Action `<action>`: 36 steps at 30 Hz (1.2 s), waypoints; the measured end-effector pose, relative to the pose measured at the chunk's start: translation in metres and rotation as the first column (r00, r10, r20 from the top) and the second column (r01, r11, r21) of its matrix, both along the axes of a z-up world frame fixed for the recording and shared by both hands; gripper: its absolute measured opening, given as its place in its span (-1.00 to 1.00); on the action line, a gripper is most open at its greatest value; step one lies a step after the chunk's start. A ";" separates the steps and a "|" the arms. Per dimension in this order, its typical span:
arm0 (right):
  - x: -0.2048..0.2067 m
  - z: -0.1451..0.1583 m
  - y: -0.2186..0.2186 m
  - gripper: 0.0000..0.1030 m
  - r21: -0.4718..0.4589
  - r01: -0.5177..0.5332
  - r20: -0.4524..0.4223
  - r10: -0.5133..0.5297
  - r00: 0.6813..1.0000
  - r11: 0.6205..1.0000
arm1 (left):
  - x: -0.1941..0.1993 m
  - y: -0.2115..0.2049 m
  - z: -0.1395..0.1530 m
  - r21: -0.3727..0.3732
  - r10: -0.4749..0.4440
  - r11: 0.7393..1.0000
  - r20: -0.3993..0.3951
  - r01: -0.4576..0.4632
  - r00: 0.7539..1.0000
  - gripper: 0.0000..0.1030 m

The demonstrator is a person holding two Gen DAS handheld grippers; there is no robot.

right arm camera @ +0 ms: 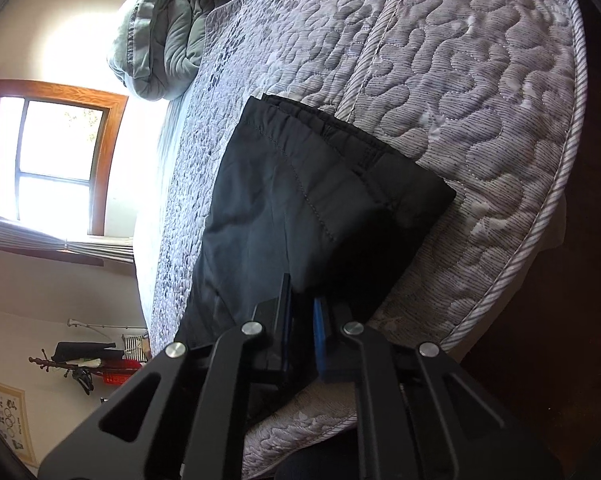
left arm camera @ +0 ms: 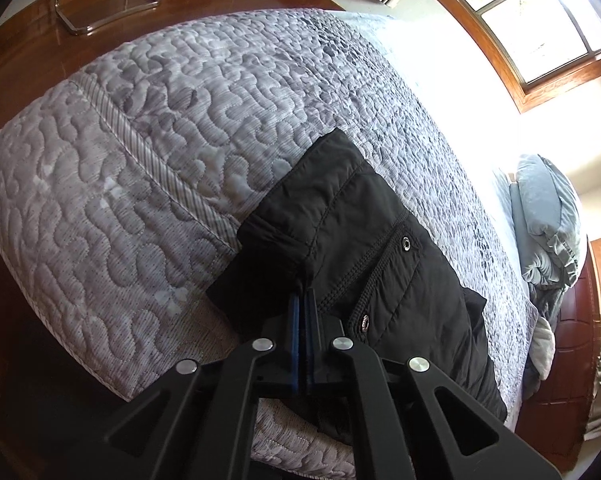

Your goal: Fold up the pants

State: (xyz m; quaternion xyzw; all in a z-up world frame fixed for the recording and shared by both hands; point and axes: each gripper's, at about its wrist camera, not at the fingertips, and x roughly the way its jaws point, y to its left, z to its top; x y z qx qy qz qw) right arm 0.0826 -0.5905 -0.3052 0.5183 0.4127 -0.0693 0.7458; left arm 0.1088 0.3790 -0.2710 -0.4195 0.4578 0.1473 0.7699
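left gripper (left arm camera: 303,296) pinched tight on the near edge of the black pants (left arm camera: 364,248), blue pads together with cloth nipped in, right gripper (right arm camera: 302,300) clamped on the near edge too. pants lie part-folded by the bed's (left arm camera: 140,184) front edge. looks like the next fold is set up: both hands lift together and carry the edge over to the far side
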 end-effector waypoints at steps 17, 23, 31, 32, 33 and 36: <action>-0.048 0.007 -0.045 0.21 0.036 0.141 0.033 -0.142 0.989 0.989 | -0.034 -0.019 0.027 0.083 -0.065 0.995 0.156 0.052 0.986 0.58; -0.034 -0.008 -0.034 0.40 0.043 0.128 0.032 -0.129 0.991 0.991 | -0.023 -0.034 0.001 0.063 -0.079 0.995 0.096 0.073 0.992 0.68; -0.017 -0.027 -0.025 0.47 0.049 0.092 0.057 -0.095 0.994 0.995 | -0.017 -0.038 -0.030 0.019 -0.044 0.999 0.039 0.043 0.998 0.71; -0.015 -0.027 -0.026 0.47 0.055 0.090 0.064 -0.094 0.994 0.994 | -0.016 -0.040 -0.030 0.017 -0.048 0.999 0.039 0.048 0.998 0.71; -0.012 -0.026 -0.027 0.47 0.063 0.087 0.076 -0.091 0.993 0.994 | -0.014 -0.042 -0.030 0.019 -0.055 0.998 0.040 0.054 0.998 0.71; -0.006 -0.026 -0.030 0.48 0.071 0.077 0.080 -0.083 0.993 0.994 | -0.010 -0.047 -0.030 0.036 -0.067 0.997 0.034 0.066 0.997 0.73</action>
